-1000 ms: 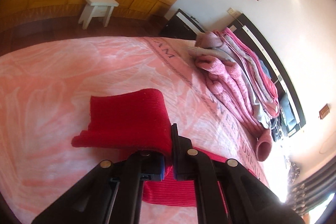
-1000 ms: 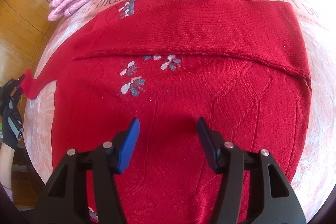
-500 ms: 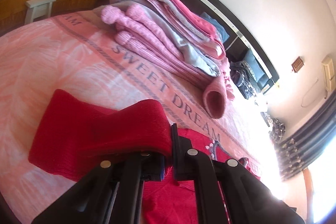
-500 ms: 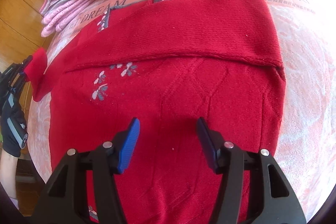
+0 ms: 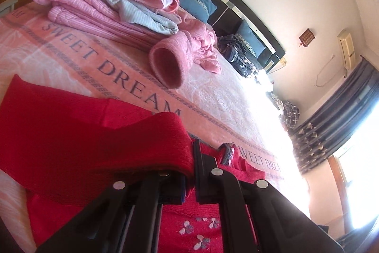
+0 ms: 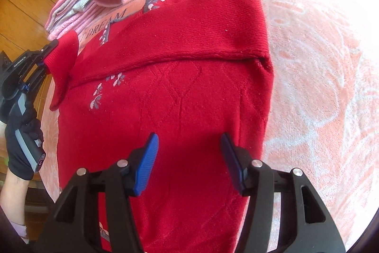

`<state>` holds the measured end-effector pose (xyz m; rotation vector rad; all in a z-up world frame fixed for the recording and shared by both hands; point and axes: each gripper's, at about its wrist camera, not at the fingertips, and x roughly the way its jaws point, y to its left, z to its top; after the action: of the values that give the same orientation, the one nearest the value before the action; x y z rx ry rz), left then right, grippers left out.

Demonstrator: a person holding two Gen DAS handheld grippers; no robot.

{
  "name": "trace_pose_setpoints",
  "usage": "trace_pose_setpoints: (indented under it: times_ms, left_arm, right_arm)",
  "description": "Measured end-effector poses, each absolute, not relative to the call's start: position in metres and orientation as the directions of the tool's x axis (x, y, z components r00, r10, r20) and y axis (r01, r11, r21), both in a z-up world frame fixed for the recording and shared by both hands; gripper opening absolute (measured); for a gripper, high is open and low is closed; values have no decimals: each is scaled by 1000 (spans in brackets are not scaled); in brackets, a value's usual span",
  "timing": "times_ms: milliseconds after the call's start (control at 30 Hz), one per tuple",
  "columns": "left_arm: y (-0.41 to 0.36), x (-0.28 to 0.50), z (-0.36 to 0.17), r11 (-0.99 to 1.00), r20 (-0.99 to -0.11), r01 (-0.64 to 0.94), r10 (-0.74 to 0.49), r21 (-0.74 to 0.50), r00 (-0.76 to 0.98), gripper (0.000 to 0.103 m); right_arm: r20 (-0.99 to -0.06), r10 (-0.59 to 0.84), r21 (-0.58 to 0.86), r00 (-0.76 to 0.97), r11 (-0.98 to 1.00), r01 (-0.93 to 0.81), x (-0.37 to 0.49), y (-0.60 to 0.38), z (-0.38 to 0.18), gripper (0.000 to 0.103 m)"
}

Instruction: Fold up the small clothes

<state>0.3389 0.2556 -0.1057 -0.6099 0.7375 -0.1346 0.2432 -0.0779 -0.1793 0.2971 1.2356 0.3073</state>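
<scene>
Blanket [image 6: 308,63] read "SWEET DREAM" — left gripper [image 5: 193,172] was clamped on the red sweater [image 6: 177,87] sleeve, right gripper [image 6: 189,158] hung open above it.

The left tongs [image 5: 193,172] carry the red sleeve cuff [image 5: 123,148] inward, and it now hangs over the edge of the red sweater [image 6: 180,96] rather than out over bare bedspread. The left wrist view has swung from the wooden wall round to the pink clothes pile [image 5: 111,1] and the curtains [image 5: 331,134].
</scene>
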Motion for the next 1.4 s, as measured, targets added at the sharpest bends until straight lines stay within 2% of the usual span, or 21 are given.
trace_pose_setpoints:
  times_ms: [500,567,633,700,900,1033,1133,1400]
  left_arm:
    - [156,362,-148,821,-654,-12,-446,-571,611,6]
    - [147,367,-158,803,-670,-4,-494,-596,554,13]
    - [138,369,-169,797,-700,-9,-525,-604,484,29]
    - [136,368,-174,790,-707,-13,-541,-613,456,30]
    - [156,359,-149,761,-668,5,-573,-649,476,31]
    - [189,350,-121,769,-652,14,-552,-639,520,49]
    - [225,346,-111,776,-661,-38,-508,-629,553,63]
    - [322,328,-125,799,-732,-222,-349,-559,585,63]
  right_arm:
    - [-858,420,413,295,906,-88,229,-105,-183,55]
    - [-858,422,416,295,905,-87,229,-105,-184,55]
    - [-858,421,415,293,906,-86,229,-105,-184,55]
    - [-860,418,411,292,908,-87,230,-104,-184,55]
    - [-870,401,397,286,915,-72,236,-98,-183,55]
    - [-884,364,366,294,929,-50,247,-94,-177,55]
    - [-873,379,388,306,921,-32,260,-86,-167,57]
    - [-843,446,445,300,892,-77,298,-16,-148,57]
